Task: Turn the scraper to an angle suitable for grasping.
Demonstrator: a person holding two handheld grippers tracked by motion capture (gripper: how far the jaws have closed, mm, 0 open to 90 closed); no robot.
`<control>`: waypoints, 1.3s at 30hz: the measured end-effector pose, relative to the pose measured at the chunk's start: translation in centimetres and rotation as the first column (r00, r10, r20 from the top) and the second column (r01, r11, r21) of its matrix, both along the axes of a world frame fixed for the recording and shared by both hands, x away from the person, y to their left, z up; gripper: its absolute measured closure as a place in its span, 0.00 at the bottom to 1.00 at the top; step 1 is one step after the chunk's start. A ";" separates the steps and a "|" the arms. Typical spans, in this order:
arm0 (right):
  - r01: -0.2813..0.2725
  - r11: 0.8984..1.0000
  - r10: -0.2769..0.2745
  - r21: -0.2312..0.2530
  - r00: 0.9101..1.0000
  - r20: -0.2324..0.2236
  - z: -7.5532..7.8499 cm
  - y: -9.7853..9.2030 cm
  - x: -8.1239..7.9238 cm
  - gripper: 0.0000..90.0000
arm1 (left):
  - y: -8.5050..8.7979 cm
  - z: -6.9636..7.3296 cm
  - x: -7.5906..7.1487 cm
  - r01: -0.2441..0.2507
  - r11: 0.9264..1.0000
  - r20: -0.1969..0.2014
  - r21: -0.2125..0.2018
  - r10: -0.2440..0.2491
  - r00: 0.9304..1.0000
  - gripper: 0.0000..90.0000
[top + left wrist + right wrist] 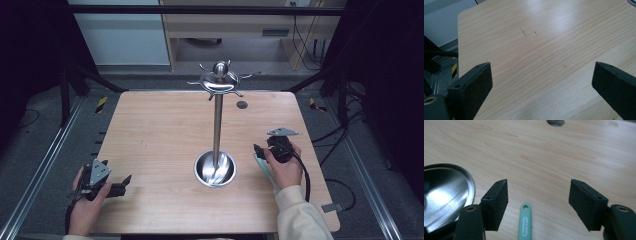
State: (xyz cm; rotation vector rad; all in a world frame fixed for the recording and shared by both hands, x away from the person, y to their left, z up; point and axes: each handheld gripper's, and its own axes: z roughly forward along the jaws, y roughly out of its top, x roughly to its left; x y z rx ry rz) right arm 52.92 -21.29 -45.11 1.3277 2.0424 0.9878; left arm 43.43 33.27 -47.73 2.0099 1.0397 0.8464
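Wood-grain table, pale and matt, carries the whole arrangement, read here from left to right. At the near left corner the left gripper rests low over the board in the person's left hand; in the left gripper view its two black jaws stand wide apart with nothing but bare board between them. At centre stands a steel hanging stand: a round dished base, a slim upright pole and a crown of short hooks under a ball finial, all hooks vacant. Just right of the base, the right gripper is held by the right hand, and beneath it lies the mint-green utensil handle, flat on the board and near the base rim without touching it. In the right gripper view the handle points up between the jaws, which stand apart on either side, neither pad in contact. The handle is narrow, round-ended, pierced by a small hanging hole at its tip and stamped with lettering too small to read; its working end is hidden under the gripper. Judged from its look, it is a light, stiff, plastic or silicone-coated piece, probably slightly grippy rather than slick, and not fragile. The best hold appears to be across the narrow shaft a little below the hole, leaving that hole free for a hook.
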 end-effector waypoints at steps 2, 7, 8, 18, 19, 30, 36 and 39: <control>-0.035 0.999 0.035 0.005 0.999 0.027 0.1 0.2 -0.2 0.41 | 0.1 0.0 -0.1 -0.002 1.000 0.001 -0.003 0.002 1.000 0.03; -0.134 0.991 0.134 -0.015 0.991 0.028 -0.2 1.4 -0.4 0.48 | 0.4 0.1 -0.3 -0.011 1.000 0.006 -0.011 0.011 1.000 0.03; -0.196 0.980 0.196 -0.032 0.981 0.001 -0.4 2.1 -0.5 0.51 | 0.4 0.1 -0.2 -0.013 1.000 0.004 -0.013 0.013 1.000 0.03; -0.284 0.952 0.263 -0.117 0.950 -0.167 -2.0 3.9 -0.1 0.81 | 0.1 0.0 -0.2 -0.003 1.000 -0.002 -0.006 0.003 1.000 0.03; -0.288 0.950 0.266 -0.119 0.949 -0.171 -2.0 3.9 -0.1 0.88 | 0.2 0.0 -0.2 -0.005 1.000 -0.001 -0.010 0.005 1.000 0.03; -0.264 0.957 0.235 -0.123 0.948 -0.215 -2.5 3.4 0.4 1.00 | 0.0 0.0 -0.2 0.003 1.000 -0.003 0.000 -0.003 1.000 0.03; -0.220 0.967 0.183 -0.131 0.952 -0.247 -3.0 2.5 0.9 1.00 | 0.0 0.0 -0.2 0.005 1.000 -0.001 0.000 -0.005 1.000 0.03; -0.210 0.968 0.167 -0.141 0.950 -0.263 -3.2 2.3 1.1 1.00 | -0.1 0.0 -0.2 0.007 1.000 -0.001 0.003 -0.007 1.000 0.03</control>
